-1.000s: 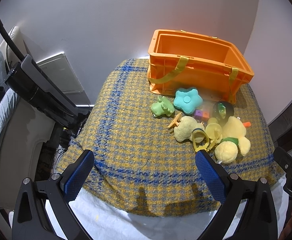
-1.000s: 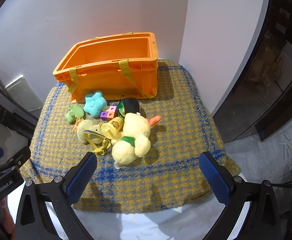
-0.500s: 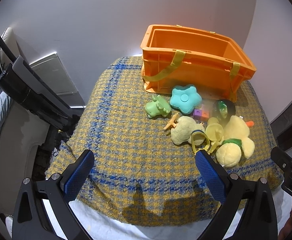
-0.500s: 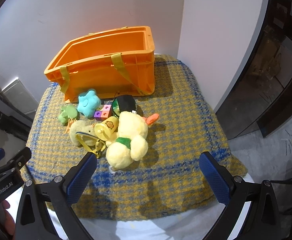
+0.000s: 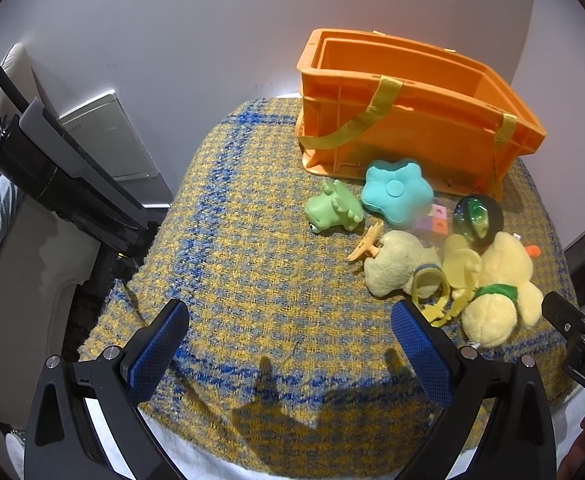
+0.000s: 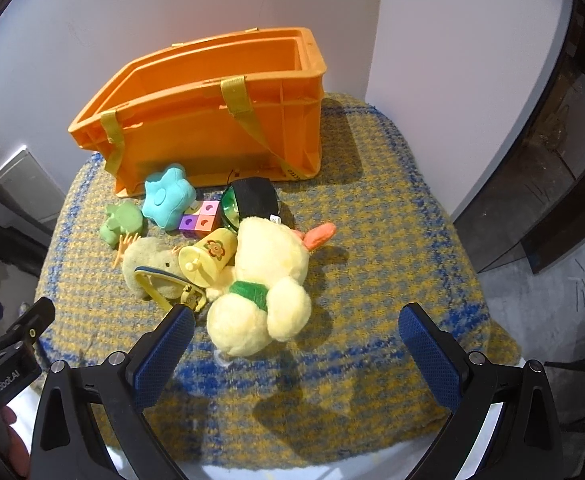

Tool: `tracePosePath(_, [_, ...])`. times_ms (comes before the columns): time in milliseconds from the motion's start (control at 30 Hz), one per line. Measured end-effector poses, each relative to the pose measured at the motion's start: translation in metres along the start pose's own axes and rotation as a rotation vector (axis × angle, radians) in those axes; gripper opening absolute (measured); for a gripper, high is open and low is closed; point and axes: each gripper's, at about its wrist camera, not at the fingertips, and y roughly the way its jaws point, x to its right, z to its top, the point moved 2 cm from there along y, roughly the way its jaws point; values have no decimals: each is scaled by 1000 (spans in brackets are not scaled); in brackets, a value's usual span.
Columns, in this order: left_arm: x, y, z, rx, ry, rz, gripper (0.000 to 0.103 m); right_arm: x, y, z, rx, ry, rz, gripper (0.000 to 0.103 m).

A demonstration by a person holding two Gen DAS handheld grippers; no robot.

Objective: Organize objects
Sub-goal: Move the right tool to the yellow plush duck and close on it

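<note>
An empty orange crate (image 5: pixel 412 116) (image 6: pixel 212 120) with yellow straps stands at the back of a yellow-and-blue woven cloth (image 5: pixel 252 264). In front of it lies a heap of toys: a green frog (image 5: pixel 332 210), a teal star cushion (image 5: pixel 396 192) (image 6: pixel 168 196), coloured cubes (image 6: pixel 200 222), a black-and-green ball (image 6: pixel 252 200), a yellow bell (image 6: pixel 208 256), a pale plush (image 5: pixel 396 264) and a yellow duck plush (image 6: pixel 268 284). My left gripper (image 5: pixel 288 344) hangs open over bare cloth, left of the heap. My right gripper (image 6: pixel 296 344) is open just short of the duck.
A black device (image 5: pixel 64 184) on a stand and a pale chair sit off the table's left side. White walls close the back, and a dark cabinet (image 6: pixel 552 160) stands to the right. The cloth drops away at the near edge over a white cover.
Both grippers have moved in closer to the table and the toys, which now look larger. Nothing has been touched or moved.
</note>
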Motion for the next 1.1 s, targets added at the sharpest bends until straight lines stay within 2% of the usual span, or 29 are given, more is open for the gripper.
tracePosePath(433, [11, 47, 13, -31, 24, -7, 103, 2, 49, 11, -56, 21, -19, 102])
tracePosePath(867, [20, 80, 17, -67, 62, -3, 103, -6, 95, 18, -124, 30, 4, 102])
tracePosePath(967, [21, 85, 16, -79, 65, -6, 103, -7, 104, 16, -147, 35, 16, 94])
tracePosePath(1033, [21, 87, 16, -85, 67, -9, 103, -7, 108, 15, -161, 39, 35, 73])
tracePosePath(1100, [21, 89, 16, -87, 69, -13, 103, -8, 110, 13, -171, 45, 66, 63])
